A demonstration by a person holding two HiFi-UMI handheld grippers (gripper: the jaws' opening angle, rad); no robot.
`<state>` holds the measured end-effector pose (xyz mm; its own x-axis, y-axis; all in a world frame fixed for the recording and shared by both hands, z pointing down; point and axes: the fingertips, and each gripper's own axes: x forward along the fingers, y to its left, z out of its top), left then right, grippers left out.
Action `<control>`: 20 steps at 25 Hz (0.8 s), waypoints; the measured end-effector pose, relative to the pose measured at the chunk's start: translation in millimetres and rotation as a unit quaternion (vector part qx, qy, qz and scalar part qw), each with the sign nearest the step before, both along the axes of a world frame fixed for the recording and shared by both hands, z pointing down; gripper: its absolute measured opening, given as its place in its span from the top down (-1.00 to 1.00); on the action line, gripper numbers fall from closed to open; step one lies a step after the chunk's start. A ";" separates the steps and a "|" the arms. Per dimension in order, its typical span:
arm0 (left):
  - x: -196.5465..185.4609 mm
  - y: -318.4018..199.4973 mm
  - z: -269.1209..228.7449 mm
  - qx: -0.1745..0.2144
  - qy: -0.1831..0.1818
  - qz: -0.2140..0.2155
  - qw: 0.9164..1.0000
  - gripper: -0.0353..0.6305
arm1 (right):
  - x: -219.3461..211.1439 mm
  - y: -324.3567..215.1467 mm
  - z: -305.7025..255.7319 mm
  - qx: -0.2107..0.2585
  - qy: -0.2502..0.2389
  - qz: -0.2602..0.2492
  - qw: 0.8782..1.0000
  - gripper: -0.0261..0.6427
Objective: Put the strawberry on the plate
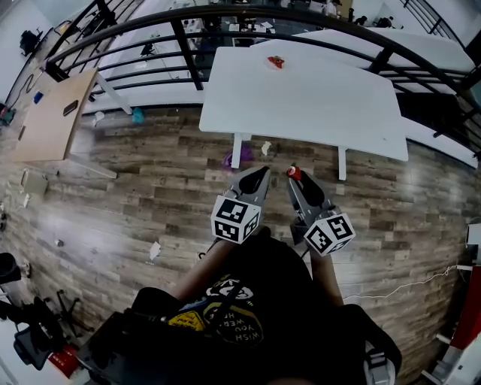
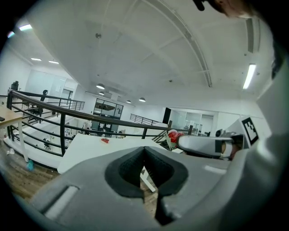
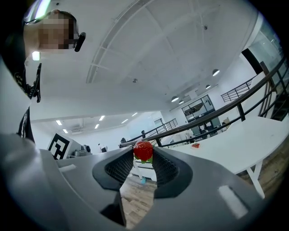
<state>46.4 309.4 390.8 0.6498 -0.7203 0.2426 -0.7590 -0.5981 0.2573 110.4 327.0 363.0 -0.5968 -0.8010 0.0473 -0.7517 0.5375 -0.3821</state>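
Clamping a small red strawberry with green leaves (image 3: pixel 143 150) between the tips of its grey jaws, the right gripper (image 1: pixel 294 176) points roughly level and towards the top of the head view. The berry sits at the very front of the ribbed black pads (image 3: pixel 165 169), pressed from both sides. Just to its left in the head view, the left gripper (image 1: pixel 261 174) has its jaws closed together with nothing between them; in its own view the dark pads (image 2: pixel 128 169) meet at the tip. The two gripper tips are near each other but apart, low in the frame's centre, and each gripper carries a white cube with black square markers, left (image 1: pixel 236 219) and right (image 1: pixel 329 233), close to the person's black printed shirt (image 1: pixel 248 301) at the bottom of the frame

Under both grippers lies a brown wood-plank floor (image 1: pixel 150 195). Above them in the frame stands a white rectangular table (image 1: pixel 301 98), well apart from the strawberry, with a small red item (image 1: pixel 276 62) near its far edge; whether that is a plate cannot be told. A purple scrap (image 1: pixel 239 158) lies on the floor by the table's near legs. A curved black metal railing (image 1: pixel 225 15) crosses the top of the frame, and a pale wooden board (image 1: pixel 52 116) sits at the upper left
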 end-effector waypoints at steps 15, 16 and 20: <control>-19.0 -52.5 0.1 -0.005 0.002 0.001 1.000 0.89 | -11.8 -53.1 2.6 -0.011 0.001 0.005 1.000 0.52; -21.3 -56.5 0.0 -0.004 0.001 0.004 1.000 0.89 | -14.2 -56.8 2.4 -0.011 0.002 0.007 1.000 0.52; -34.8 -74.7 -1.5 -0.004 0.006 0.012 1.000 0.89 | -27.0 -73.4 1.1 -0.013 0.004 0.014 1.000 0.52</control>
<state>11.6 234.7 389.3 0.6700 -0.7022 0.2407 -0.7411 -0.6141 0.2715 83.4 253.6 364.2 -0.5729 -0.8164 0.0729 -0.7702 0.5058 -0.3884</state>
